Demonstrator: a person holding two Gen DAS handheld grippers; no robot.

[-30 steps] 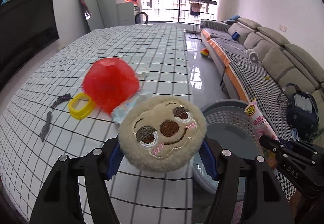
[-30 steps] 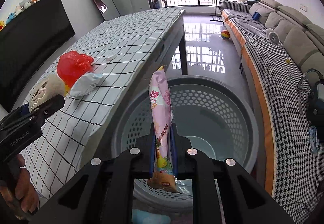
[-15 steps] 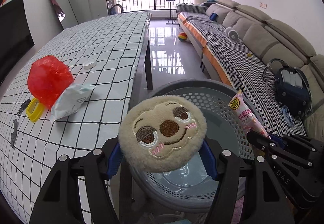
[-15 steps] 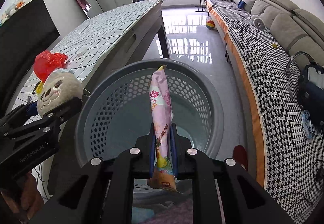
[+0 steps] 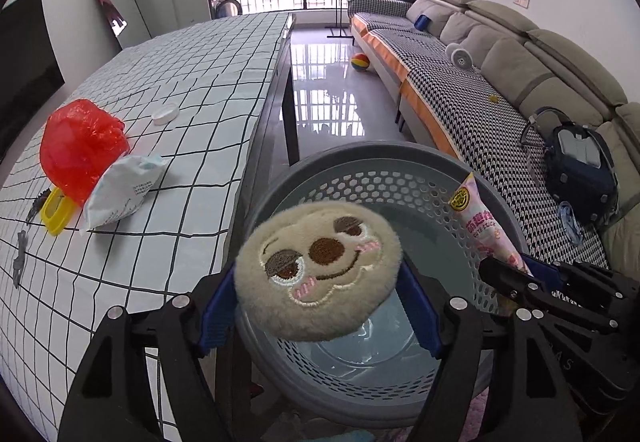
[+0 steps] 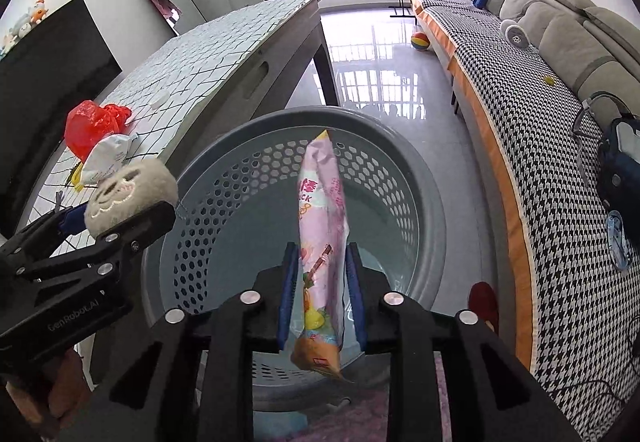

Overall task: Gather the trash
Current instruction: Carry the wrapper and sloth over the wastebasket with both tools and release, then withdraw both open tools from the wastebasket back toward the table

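My left gripper (image 5: 316, 276) hangs over a grey perforated basket (image 5: 360, 158), and its jaws are opening. A round beige plush face (image 5: 318, 270) sits tilted between them, loose from the blue pads. My right gripper (image 6: 321, 254) is over the same basket (image 6: 280, 122) with its jaws opening. Between them a pink snack packet (image 6: 322, 226) stands leaning, with a gap to each pad. On the checked table (image 5: 192, 82) lie a red plastic bag (image 5: 80, 146) and a white wrapper (image 5: 124, 186).
A yellow plastic piece (image 5: 56, 212) and a white cap (image 5: 165, 112) also lie on the table. The table's dark edge runs just left of the basket. A houndstooth sofa (image 5: 460, 90) with a dark bag (image 5: 580, 166) stands to the right, beyond a shiny floor.
Both grippers swung from beside the table to above the basket. Both pairs of jaws have spread. The plush has tipped askew and the packet has begun to lean.
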